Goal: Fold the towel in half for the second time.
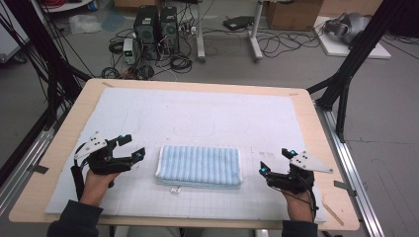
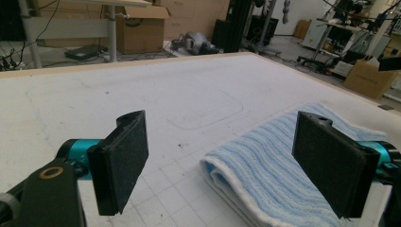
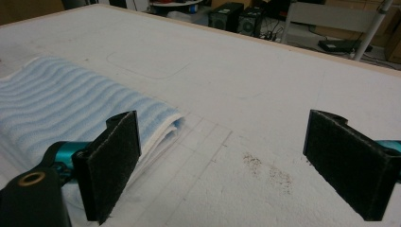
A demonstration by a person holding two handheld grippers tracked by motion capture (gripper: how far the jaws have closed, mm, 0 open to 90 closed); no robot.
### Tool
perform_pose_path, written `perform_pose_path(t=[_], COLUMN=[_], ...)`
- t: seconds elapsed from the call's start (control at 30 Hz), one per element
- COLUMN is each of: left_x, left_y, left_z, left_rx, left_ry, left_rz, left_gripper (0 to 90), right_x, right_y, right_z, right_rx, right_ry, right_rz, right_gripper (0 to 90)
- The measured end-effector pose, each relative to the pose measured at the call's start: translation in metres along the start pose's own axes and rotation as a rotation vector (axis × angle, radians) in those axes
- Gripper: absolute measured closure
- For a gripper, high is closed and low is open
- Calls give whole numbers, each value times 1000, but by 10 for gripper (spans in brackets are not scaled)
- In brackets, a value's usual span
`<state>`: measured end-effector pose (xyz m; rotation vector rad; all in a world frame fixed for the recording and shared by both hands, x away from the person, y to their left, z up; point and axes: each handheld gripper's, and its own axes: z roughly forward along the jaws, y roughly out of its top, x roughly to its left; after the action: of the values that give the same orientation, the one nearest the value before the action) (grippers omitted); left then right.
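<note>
The towel's [image 2: 283, 184] near end runs off the left gripper view's bottom edge.

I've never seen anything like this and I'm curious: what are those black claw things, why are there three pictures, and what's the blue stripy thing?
Those claws are grippers, tools a person holds, one in each hand. The left gripper and the right gripper each have two black padded jaws, and both stand open, holding nothing. One picture comes from a camera up high, looking down at the table. The other two come from little cameras riding on each gripper, looking out between its own jaws. The blue stripy thing is a folded towel. It lies flat on a white mat, between the two grippers, and neither one touches it.
</note>
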<state>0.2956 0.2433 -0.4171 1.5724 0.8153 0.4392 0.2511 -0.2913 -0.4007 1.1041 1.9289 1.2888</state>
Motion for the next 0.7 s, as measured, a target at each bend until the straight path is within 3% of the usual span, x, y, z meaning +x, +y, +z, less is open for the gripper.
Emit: perform_pose_path(t=[0.7], left_x=[4], left_y=[-2], left_z=[-1], left_rx=[3], left_ry=[14], left_rz=[-7], left_gripper=[205], right_x=[-3], right_y=[-3], right_z=[1], right_rx=[7], right_ry=[0], right_rz=[8], right_gripper=[111])
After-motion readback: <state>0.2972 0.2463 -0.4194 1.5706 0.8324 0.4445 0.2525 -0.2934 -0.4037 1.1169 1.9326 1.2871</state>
